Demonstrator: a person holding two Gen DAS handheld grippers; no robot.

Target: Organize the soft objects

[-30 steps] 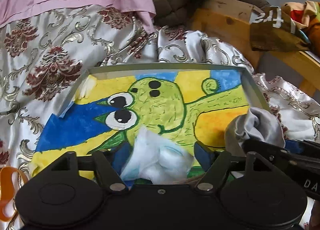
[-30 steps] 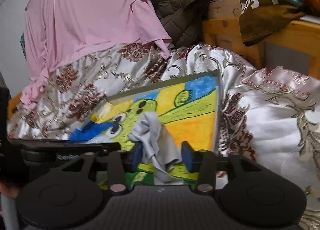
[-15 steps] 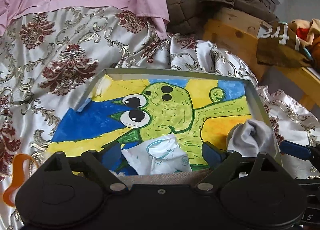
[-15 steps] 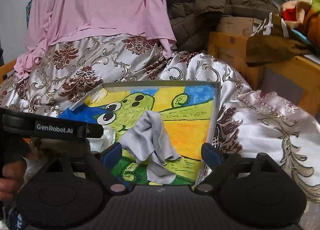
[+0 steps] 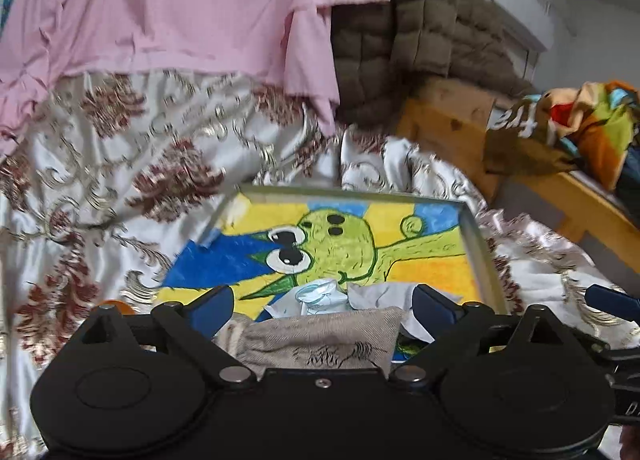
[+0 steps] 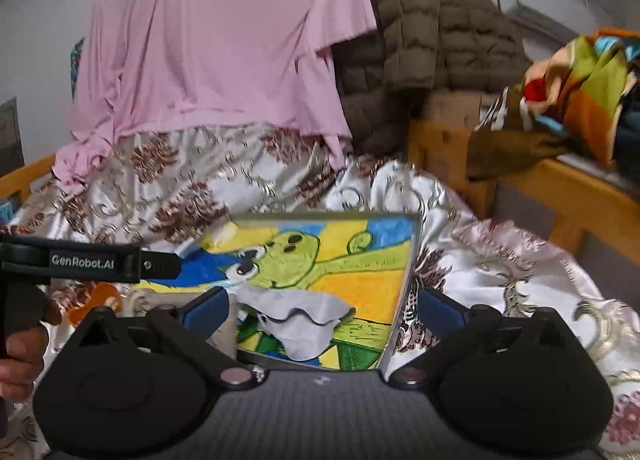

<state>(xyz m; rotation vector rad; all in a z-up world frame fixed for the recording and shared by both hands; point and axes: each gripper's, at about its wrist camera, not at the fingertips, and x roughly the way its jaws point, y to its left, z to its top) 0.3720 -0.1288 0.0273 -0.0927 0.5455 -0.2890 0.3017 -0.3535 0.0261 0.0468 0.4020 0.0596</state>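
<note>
A shallow metal tray [image 5: 474, 236] with a painted green cartoon figure lies on the patterned bedspread; it also shows in the right wrist view [image 6: 408, 272]. A crumpled white-and-pale-blue cloth [image 5: 320, 294] and a grey cloth [image 6: 296, 314] lie at the tray's near end. A beige woven cloth [image 5: 320, 344] lies just in front of the tray. My left gripper [image 5: 323, 302] is open and empty above these cloths. My right gripper [image 6: 324, 306] is open and empty above the grey cloth.
A pink garment [image 5: 168, 8] and a brown quilted jacket [image 5: 412, 32] hang behind the bed. A wooden frame [image 5: 560, 196] with colourful clothes [image 5: 588, 128] stands at the right. An orange object [image 6: 96, 300] lies left of the tray.
Both grippers let go of their cloths, opened wide and drew back from the tray. The white-blue cloth and the grey cloth now lie loose on the tray.
</note>
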